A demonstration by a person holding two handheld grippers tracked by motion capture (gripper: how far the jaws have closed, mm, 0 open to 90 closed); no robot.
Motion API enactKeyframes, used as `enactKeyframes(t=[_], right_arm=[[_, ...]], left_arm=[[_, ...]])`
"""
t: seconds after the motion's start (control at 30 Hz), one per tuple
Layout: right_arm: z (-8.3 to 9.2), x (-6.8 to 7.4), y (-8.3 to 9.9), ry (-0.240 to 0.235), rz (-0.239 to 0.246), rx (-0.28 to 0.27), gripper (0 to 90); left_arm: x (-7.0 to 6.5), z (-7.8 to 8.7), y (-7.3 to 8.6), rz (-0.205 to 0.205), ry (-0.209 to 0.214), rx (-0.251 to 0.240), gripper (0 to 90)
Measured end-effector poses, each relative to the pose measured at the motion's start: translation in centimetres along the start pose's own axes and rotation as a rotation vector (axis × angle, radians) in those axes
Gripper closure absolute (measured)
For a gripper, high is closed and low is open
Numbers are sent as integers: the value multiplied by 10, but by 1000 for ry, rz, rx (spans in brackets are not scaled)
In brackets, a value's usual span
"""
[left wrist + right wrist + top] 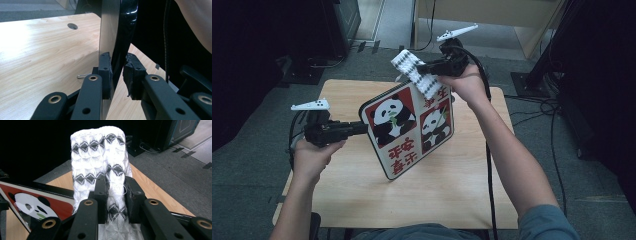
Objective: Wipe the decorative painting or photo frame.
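Right hand-held gripper [115,192] tight on cloth [100,155] (L: tray [409,127]).

the panda board [409,127] stands tilted on the surface [452,190]; the left tool [362,128] is at its left edge, the cloth [416,72] on its top edge.

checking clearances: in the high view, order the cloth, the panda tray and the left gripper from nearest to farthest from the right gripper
1. Cloth: clamped in the right gripper fingers.
2. Panda tray: just below the cloth, tilted on edge.
3. Left gripper: at the tray's far left edge.
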State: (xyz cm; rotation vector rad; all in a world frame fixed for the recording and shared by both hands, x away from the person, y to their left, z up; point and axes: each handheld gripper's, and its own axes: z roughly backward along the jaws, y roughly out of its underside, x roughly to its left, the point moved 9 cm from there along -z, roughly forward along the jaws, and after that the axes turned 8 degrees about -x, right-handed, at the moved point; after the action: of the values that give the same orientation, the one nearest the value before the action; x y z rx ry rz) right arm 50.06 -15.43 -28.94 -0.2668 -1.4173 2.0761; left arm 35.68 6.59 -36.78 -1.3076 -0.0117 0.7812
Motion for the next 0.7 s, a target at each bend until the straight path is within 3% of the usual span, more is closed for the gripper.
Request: enactKeyframes(t=[0.27, 0.7], right_arm=[[4, -9, 0, 9, 11, 3, 770], [14, -29, 0, 47, -38, 11, 779]], left_arm=[[0, 0, 0, -1, -1, 1, 769], [3, 1, 0, -1, -4, 3, 771]])
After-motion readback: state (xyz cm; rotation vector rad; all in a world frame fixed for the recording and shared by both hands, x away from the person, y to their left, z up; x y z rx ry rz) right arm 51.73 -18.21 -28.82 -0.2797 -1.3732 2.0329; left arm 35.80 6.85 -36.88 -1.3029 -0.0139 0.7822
